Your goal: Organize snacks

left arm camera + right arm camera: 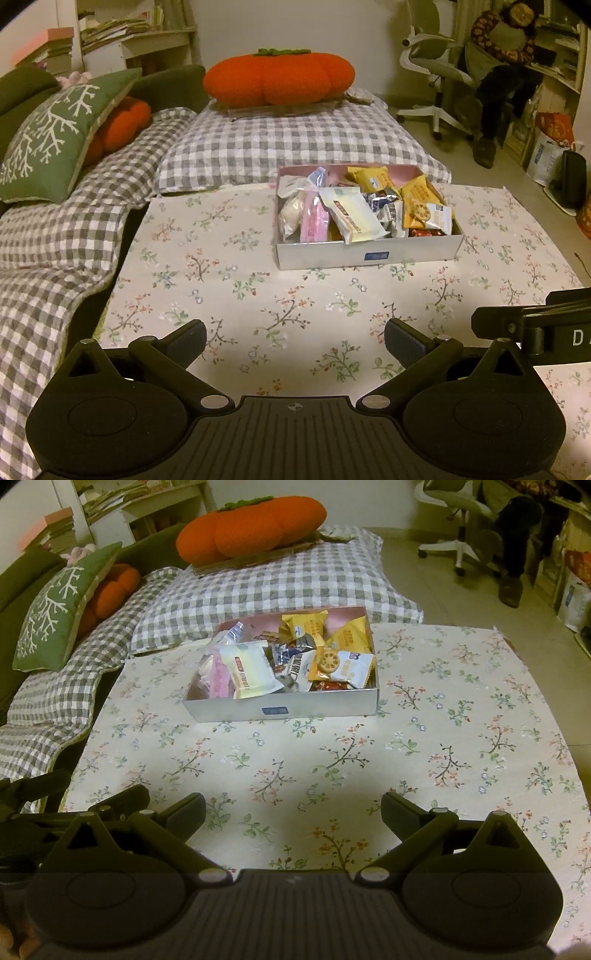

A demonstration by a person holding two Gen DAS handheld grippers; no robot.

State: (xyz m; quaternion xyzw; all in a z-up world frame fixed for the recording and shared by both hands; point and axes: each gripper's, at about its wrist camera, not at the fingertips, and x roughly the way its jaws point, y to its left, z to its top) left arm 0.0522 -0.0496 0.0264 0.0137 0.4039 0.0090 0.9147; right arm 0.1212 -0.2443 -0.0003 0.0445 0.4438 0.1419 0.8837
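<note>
A shallow white box [332, 255] [332, 705] stands on the far part of a table with a floral cloth [258, 295] [443, 738]. It holds several wrapped snacks: a pale yellow pack [354, 218] [251, 672], a pink pack [314, 221] [219, 679], yellow biscuit packs [417, 206] [325, 661] and silver packs [388, 210] [295, 664]. My left gripper [295, 341] is open and empty, low over the near cloth. My right gripper [293, 814] is open and empty, also well short of the box. The right gripper's side [535, 325] shows at the right of the left wrist view.
A checked grey-and-white cushion [295, 140] lies behind the table with an orange pumpkin pillow [277, 75] on it. A sofa with a green cushion [48, 136] runs along the left. A white office chair [436, 70] and shelves stand at the back right.
</note>
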